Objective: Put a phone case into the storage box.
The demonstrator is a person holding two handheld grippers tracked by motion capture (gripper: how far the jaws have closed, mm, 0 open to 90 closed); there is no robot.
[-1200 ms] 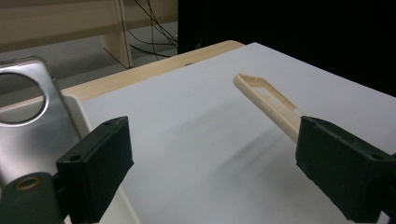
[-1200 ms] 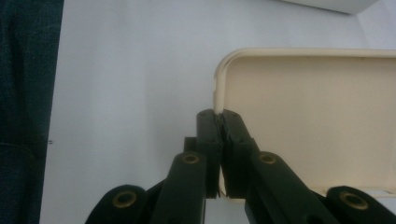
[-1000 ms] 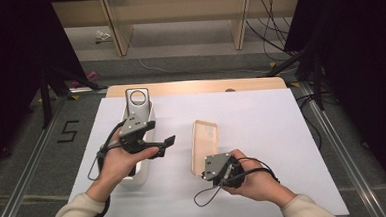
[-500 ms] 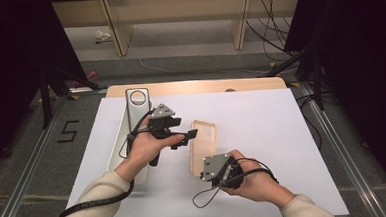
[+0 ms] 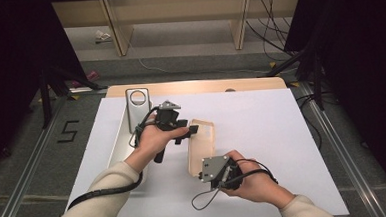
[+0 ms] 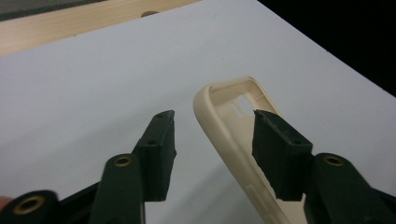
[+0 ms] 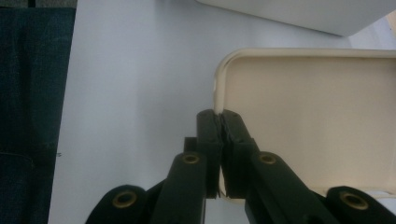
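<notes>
**Steady the case at the near corner and take the far rim squarely**

Your right gripper point(image 5: 208, 172), low and right of centre in the high view, has its jaws pressed together on the near corner wall of the cream phone case point(image 5: 202, 144); in the right gripper view the rim point(image 7: 218, 93) sits pinched between the pads. The case lies at the centre of the white mat point(image 5: 282, 134), hollow side up. Keep that pinch firm and level so the case cannot pivot.

Your left gripper point(image 5: 191, 132), at centre frame in the high view, stands with its jaws apart, straddling the far end of the case. In the left gripper view the side wall of the case point(image 6: 219, 121) runs between the two pads, closer to the right one. Before closing, I would judge it best to centre the wall between the pads and seat them low on it, clear of the camera cutout point(image 6: 241, 105), since a soft wall may buckle or slip.

The case itself holds nothing. The silver phone point(image 5: 134, 122) lies at the upper left of the mat, apart from the case.
</notes>
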